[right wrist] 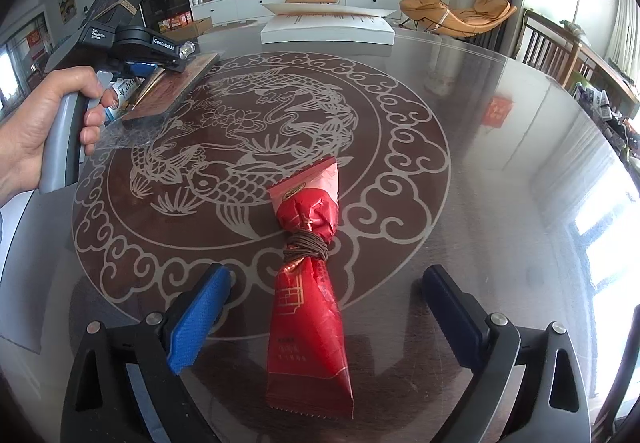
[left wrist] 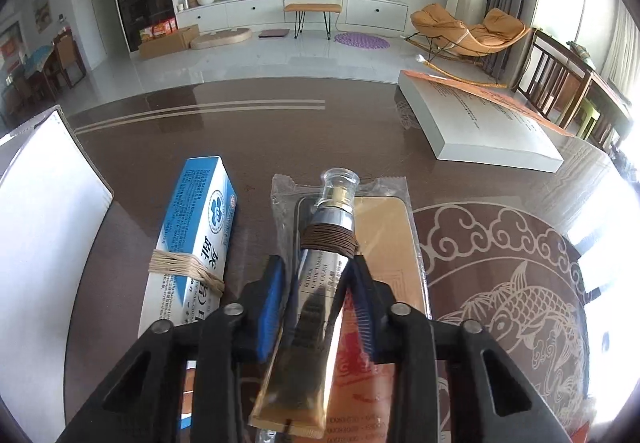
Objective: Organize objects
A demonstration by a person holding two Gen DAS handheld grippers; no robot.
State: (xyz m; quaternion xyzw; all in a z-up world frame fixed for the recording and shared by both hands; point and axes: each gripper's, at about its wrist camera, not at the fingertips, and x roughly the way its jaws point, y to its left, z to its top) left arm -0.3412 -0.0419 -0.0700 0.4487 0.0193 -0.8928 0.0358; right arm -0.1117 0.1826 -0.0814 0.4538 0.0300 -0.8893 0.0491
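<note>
- While the left gripper (left wrist: 316, 279) points down at the dark glass-topped table (left wrist: 280, 139), its blue pads are clenched on a silver cream tube (left wrist: 316, 283), which runs lengthwise between the jaws with its clear cap (left wrist: 339, 183) ahead of the fingertips.
- A coil of brown cord (left wrist: 329, 241) is wound round the tube's neck, just ahead of the pads.
- Under the tube, a flat packet in clear wrap (left wrist: 384, 235) lies on the table, reaching forward and to the right of the left gripper.
- Just left of that gripper lies a blue-and-white carton (left wrist: 200, 227), bound with pale twine (left wrist: 186, 269); further left stands a white box edge (left wrist: 44, 211).
- Ahead and to the right, well apart, a white book with an orange cover (left wrist: 480, 119) rests on the table.
- The right gripper (right wrist: 326, 295) stands released, its jaws wide, the blue left pad (right wrist: 196, 323) and the dark right pad clear of anything.
- Between those open jaws a red snack packet (right wrist: 312, 307) lies on the table, touching neither pad, tied at its waist with brown cord (right wrist: 306, 245), its far end ahead of the fingertips over the fish pattern (right wrist: 248, 123).
- Far ahead-left of the right gripper, a hand (right wrist: 40, 131) grips the other tool's grey handle.
</note>
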